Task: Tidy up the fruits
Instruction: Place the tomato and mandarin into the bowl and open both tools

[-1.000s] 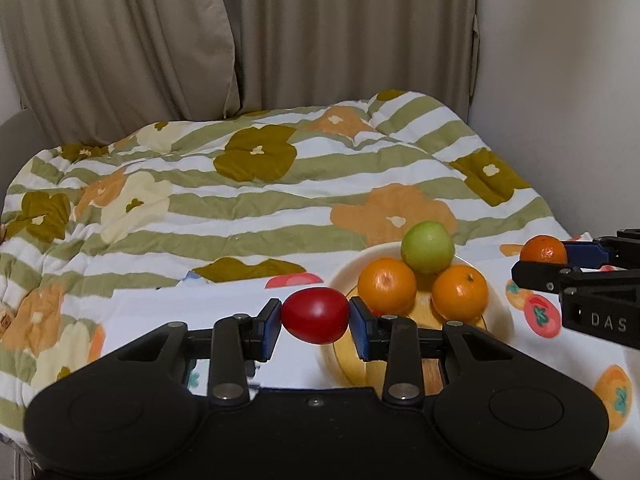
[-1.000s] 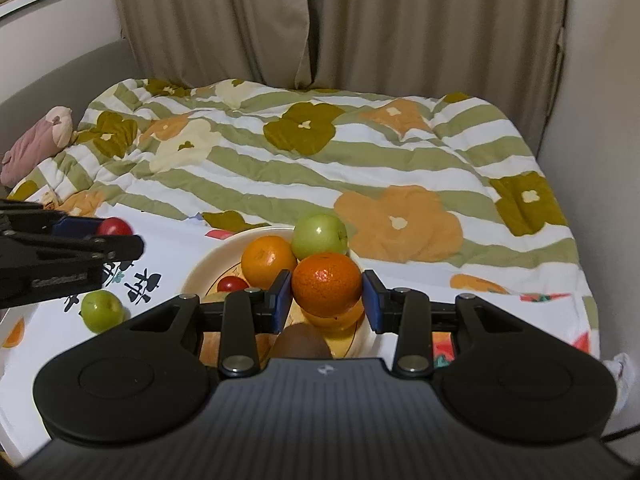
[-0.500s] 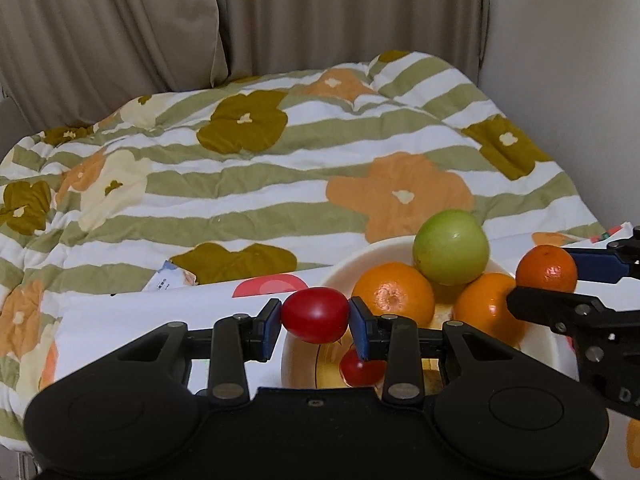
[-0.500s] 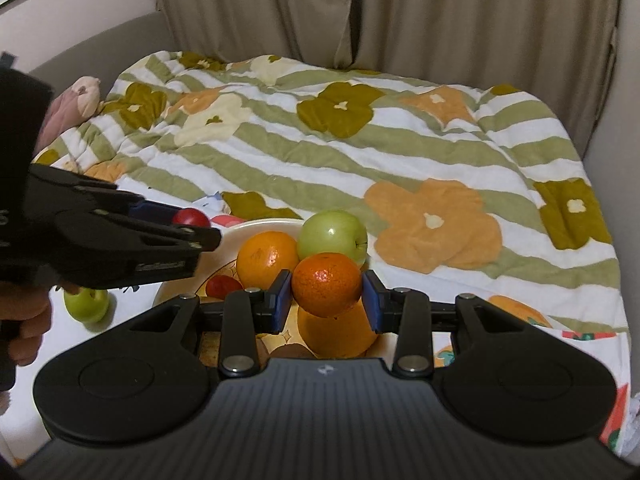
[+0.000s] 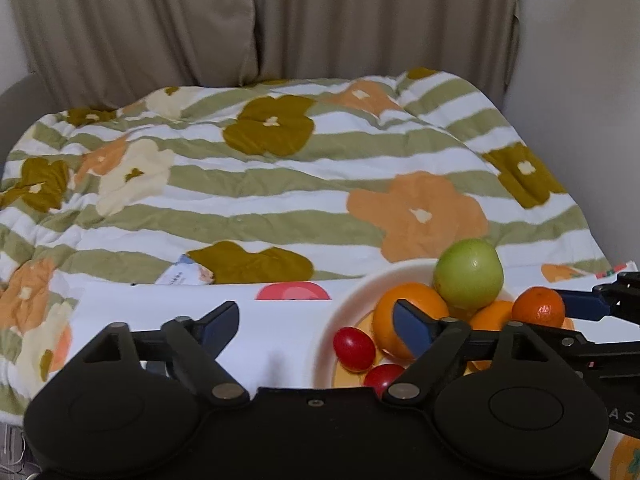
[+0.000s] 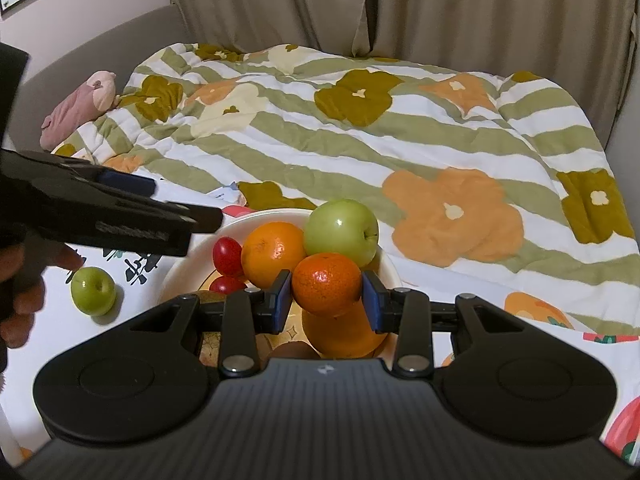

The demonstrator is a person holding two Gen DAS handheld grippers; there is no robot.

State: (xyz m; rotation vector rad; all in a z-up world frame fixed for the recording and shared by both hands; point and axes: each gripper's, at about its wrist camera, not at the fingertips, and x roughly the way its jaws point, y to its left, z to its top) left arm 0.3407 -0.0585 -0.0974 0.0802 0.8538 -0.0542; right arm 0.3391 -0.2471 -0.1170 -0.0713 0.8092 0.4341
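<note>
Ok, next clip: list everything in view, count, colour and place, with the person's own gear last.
bowl: one, cream, on the white cloth.
oranges: two, orange, in the bowl.
green apple: one, atop the bowl's pile.
cherry tomatoes: two, red, bowl's left side.
small green fruit: one, on the cloth left of the bowl.
quilt: one, striped floral, behind.
plush toy: one, pink, far left.
tangerine: one, orange, in the right claw.
left claw: open, empty.
right claw: shut on the tangerine.

My right hand-held gripper (image 6: 326,300) pinches a small mandarin (image 6: 326,289) above the cream bowl (image 6: 192,256). In the bowl, a green apple (image 6: 342,230) tops two oranges (image 6: 273,253); two red tomatoes (image 6: 227,256) lie at nine o'clock. A smaller green apple (image 6: 93,290) sits outside, farther toward nine.
</note>
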